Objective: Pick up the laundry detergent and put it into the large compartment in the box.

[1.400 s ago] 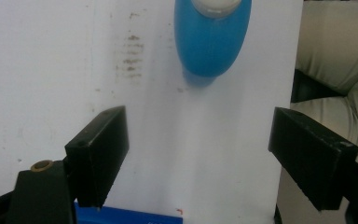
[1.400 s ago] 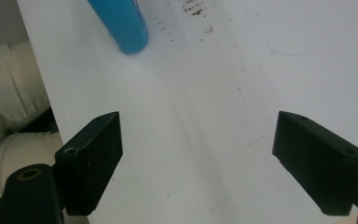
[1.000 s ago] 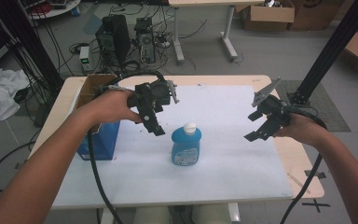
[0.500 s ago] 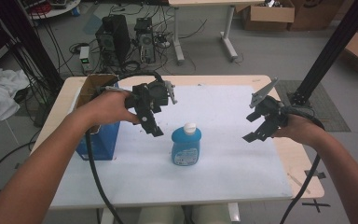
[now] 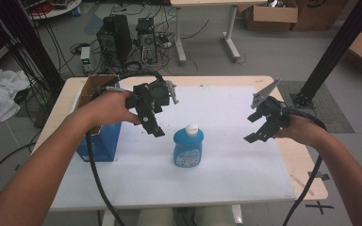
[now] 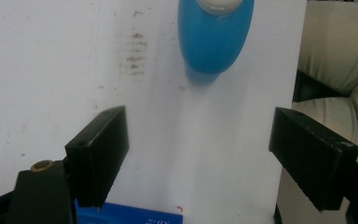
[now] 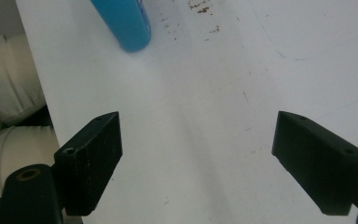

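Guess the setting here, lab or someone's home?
Most likely a lab or workshop set up for recording, not a home. Computer towers and loose cables sit on a bare concrete floor, cardboard boxes stand along the back, and a black frame post rises beside the table.

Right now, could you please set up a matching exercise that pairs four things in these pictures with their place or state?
Things:
1. blue plastic bottle with a white cap
2. blue box with an open cardboard top
3. left gripper
4. right gripper

Places or states:
A. at the table's left edge
B. open, held above the table right of the bottle
C. upright mid-table, between the grippers
D. open, held above the table left of the bottle

Pairs: 1-C, 2-A, 3-D, 4-B
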The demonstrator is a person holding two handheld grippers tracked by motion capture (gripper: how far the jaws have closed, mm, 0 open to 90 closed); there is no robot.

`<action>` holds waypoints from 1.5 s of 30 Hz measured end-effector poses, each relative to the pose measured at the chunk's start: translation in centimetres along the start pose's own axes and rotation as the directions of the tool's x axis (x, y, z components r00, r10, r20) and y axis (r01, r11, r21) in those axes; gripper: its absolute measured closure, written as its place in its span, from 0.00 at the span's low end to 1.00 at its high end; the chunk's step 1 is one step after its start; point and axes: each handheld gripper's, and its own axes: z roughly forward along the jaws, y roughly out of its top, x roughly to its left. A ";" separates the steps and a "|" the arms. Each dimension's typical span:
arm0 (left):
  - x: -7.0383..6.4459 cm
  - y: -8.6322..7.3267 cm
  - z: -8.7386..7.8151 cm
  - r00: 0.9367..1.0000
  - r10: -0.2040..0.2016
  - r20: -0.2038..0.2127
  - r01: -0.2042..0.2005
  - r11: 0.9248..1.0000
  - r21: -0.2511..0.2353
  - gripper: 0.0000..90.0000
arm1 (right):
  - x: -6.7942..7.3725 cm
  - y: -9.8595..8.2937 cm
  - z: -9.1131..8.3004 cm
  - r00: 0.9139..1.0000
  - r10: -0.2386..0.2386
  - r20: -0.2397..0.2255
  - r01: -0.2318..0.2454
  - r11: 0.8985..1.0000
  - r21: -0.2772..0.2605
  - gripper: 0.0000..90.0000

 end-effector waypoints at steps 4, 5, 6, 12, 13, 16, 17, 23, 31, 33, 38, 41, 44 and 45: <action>-0.1 0.3 0.0 1.000 0.001 -0.005 -0.001 1.000 -0.008 0.22 | 0.0 0.0 0.1 1.000 -0.001 0.001 0.001 1.000 -0.004 0.18; -0.3 0.6 -0.1 1.000 0.000 -0.006 0.000 1.000 -0.014 0.22 | 0.1 0.0 0.1 1.000 -0.001 -0.001 0.001 1.000 -0.005 0.18; -0.3 0.6 -0.1 1.000 0.000 -0.006 0.000 1.000 -0.014 0.22 | 0.1 0.0 0.1 1.000 -0.001 -0.001 0.001 1.000 -0.005 0.18; -0.8 1.6 -0.2 1.000 0.020 -0.001 -0.020 0.999 -0.027 0.21 | 0.1 0.1 0.1 1.000 -0.003 0.002 0.004 1.000 -0.008 0.18; -0.9 1.9 -0.1 1.000 0.031 0.001 -0.031 0.999 -0.031 0.21 | 0.1 0.2 0.1 1.000 -0.005 0.001 0.005 1.000 -0.005 0.18; -1.0 2.3 0.0 0.999 0.039 0.003 -0.039 0.999 -0.036 0.21 | 0.1 0.2 0.2 1.000 -0.007 0.002 0.007 1.000 -0.005 0.18; -1.0 2.5 0.1 0.999 0.044 0.003 -0.044 0.998 -0.036 0.21 | 0.2 0.1 0.2 1.000 -0.005 0.002 0.005 1.000 -0.007 0.18; -1.0 3.7 0.7 0.998 0.069 0.004 -0.069 0.997 -0.045 0.21 | 0.2 0.0 0.1 1.000 -0.003 0.003 0.003 1.000 -0.010 0.18; -0.9 5.1 1.8 0.996 0.083 0.027 -0.082 0.996 -0.036 0.21 | 0.4 0.0 0.1 1.000 -0.010 0.003 0.010 1.000 -0.014 0.18; -0.9 5.2 2.0 0.996 0.085 0.030 -0.084 0.996 -0.033 0.21 | 0.4 0.0 0.0 1.000 -0.008 0.003 0.008 1.000 -0.016 0.18; -0.9 5.9 2.9 0.993 0.108 0.037 -0.108 0.994 -0.017 0.21 | 0.4 -0.1 0.0 1.000 -0.008 0.003 0.009 1.000 -0.020 0.18; -1.0 6.3 3.5 0.993 0.107 0.039 -0.106 0.994 -0.019 0.21 | 0.4 -0.3 0.1 1.000 -0.005 0.005 0.005 1.000 -0.019 0.18; -1.0 6.5 3.9 0.993 0.106 0.042 -0.106 0.994 -0.014 0.21 | 0.3 -0.3 0.1 1.000 -0.003 0.004 0.003 1.000 -0.019 0.18; -0.9 6.6 4.0 0.993 0.112 0.043 -0.111 0.994 -0.011 0.21 | 0.3 -0.4 0.1 1.000 -0.004 0.004 0.004 1.000 -0.019 0.18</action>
